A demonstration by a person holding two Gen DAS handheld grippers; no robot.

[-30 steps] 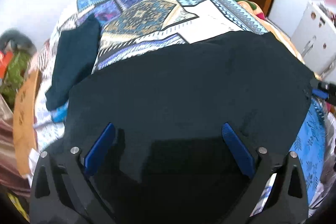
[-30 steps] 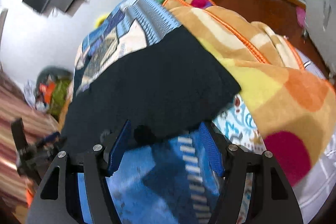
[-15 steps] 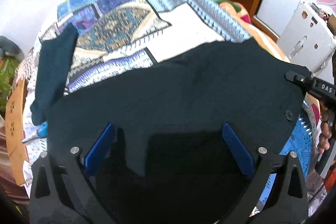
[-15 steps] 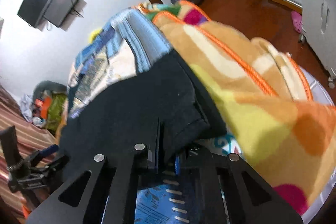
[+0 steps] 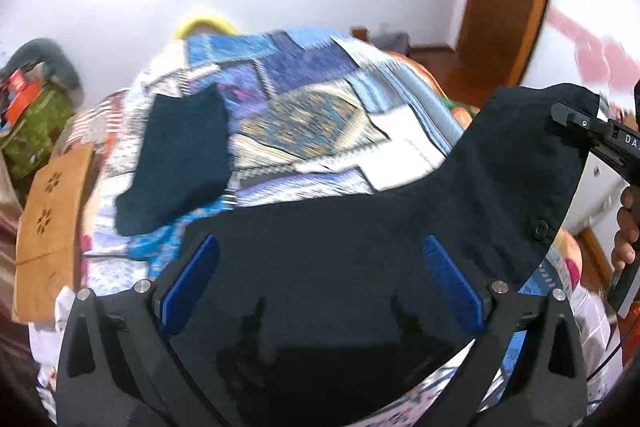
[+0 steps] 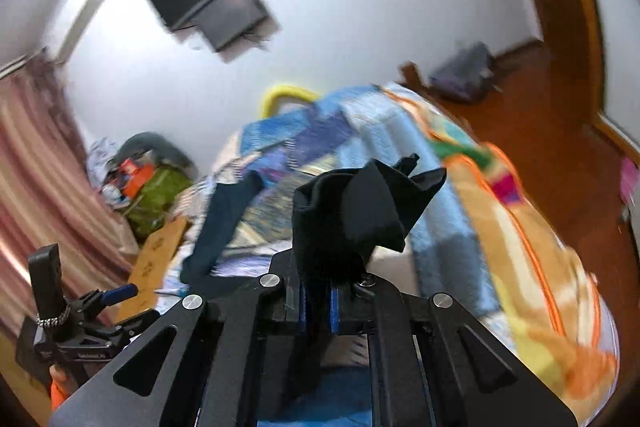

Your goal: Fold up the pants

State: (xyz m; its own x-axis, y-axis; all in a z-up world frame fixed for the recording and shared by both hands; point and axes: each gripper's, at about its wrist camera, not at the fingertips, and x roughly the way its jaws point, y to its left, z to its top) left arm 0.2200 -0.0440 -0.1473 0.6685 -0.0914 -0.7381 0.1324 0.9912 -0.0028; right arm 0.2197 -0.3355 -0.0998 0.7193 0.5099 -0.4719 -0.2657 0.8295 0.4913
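Note:
Black pants [image 5: 360, 235] lie across the near end of a bed. My left gripper [image 5: 320, 279] is open, its blue pads [image 5: 188, 279] spread wide over the pants' near part. My right gripper [image 6: 316, 303] is shut on a corner of the pants [image 6: 352, 215] and holds it lifted above the bed; in the left wrist view the right gripper [image 5: 592, 131] pinches the raised corner at the far right. A button [image 5: 538, 228] shows on the lifted part.
The bed carries a blue patchwork cover [image 5: 304, 99] and an orange-yellow blanket [image 6: 532, 251] on its right side. A dark teal folded garment [image 5: 180, 163] lies at the left. A wooden board [image 5: 52, 227] and clutter [image 6: 148, 183] stand left of the bed.
My right gripper has closed on the pants' corner and lifted it up off the bed. My left gripper stays open over the pants and has tilted upward.

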